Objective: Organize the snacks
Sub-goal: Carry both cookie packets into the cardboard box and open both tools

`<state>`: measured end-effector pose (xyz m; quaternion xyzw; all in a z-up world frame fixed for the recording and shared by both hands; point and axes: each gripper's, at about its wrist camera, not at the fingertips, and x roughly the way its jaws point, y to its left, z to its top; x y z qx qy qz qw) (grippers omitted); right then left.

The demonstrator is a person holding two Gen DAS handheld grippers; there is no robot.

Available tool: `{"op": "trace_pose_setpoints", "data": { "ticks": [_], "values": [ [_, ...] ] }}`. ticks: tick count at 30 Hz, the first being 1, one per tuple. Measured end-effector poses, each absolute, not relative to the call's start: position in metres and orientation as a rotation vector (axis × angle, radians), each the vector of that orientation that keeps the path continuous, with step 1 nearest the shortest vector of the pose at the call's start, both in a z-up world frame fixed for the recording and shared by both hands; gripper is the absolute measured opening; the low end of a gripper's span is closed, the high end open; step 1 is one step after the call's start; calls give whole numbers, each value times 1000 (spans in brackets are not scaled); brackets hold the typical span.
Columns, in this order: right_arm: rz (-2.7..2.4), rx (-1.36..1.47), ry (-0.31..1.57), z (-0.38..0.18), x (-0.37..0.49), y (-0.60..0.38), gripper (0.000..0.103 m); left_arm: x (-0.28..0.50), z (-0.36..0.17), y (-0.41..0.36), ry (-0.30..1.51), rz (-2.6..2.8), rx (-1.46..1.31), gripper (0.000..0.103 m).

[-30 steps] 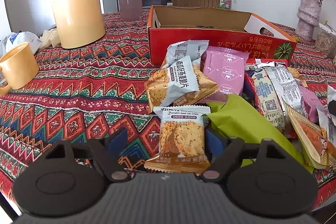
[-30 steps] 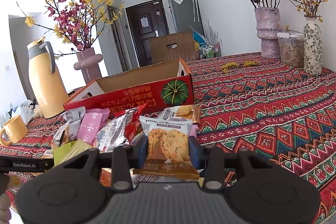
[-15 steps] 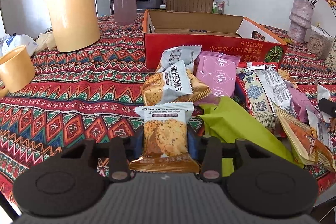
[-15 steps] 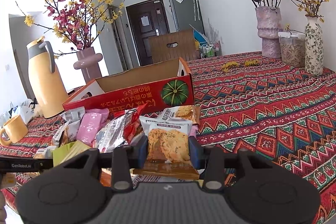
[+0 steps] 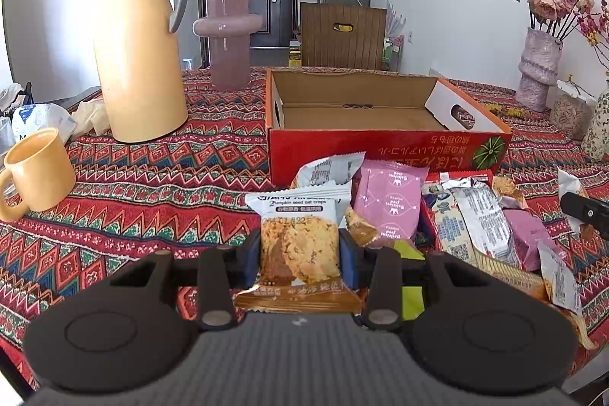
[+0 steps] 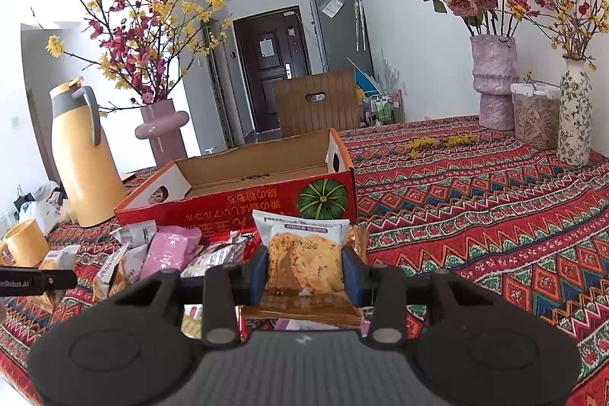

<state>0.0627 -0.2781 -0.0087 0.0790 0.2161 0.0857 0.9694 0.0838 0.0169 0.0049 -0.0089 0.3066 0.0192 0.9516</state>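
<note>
A packet of pumpkin seed oat crisps [image 5: 299,246] is clamped by its sides in the left gripper [image 5: 300,253], whose jaws have just been closing on it, and a second oat crisp packet [image 6: 304,263] is pinched the same way in the right gripper [image 6: 304,269]. Each is held upright across its narrow width, probably so that the flat, crinkly foil can be carried without the brittle biscuit inside being crushed. Both packets are held clear above the snack pile [image 5: 437,215], a loose heap of glossy pink, silver and green wrappers lying just in front of the red cardboard box [image 5: 380,147]. The box is open at the top and appears empty, its plain brown floor exposed, so it is judged to be the place meant for the snacks. Everything is carried on a counter spread with a woven zigzag cloth [image 5: 152,185]. Farther left, a smooth yellow mug [image 5: 40,174] and a tall yellow thermos jug [image 5: 141,48] are seen.
</note>
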Motion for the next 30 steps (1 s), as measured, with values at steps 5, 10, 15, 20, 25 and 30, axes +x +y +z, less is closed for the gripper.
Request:
{"op": "trace_pose_setpoints", "data": {
  "ticks": [5, 10, 15, 20, 25, 30],
  "values": [
    [174, 145, 421, 0, 80, -277, 40, 97, 14, 15, 604, 36, -10, 41],
    [184, 134, 412, 9, 102, -274, 40, 113, 24, 12, 583, 33, -4, 41],
    [200, 110, 387, 21, 127, -268, 40, 134, 33, 10, 562, 37, -2, 41],
    [217, 70, 369, 32, 157, -261, 40, 157, 39, 6, 553, 41, 2, 41],
    [230, 21, 379, 44, 193, -252, 40, 184, 46, 2, 541, 45, 5, 41],
    [239, -25, 411, 49, 230, -239, 40, 213, 49, -1, 541, 53, -4, 41]
  ]
}}
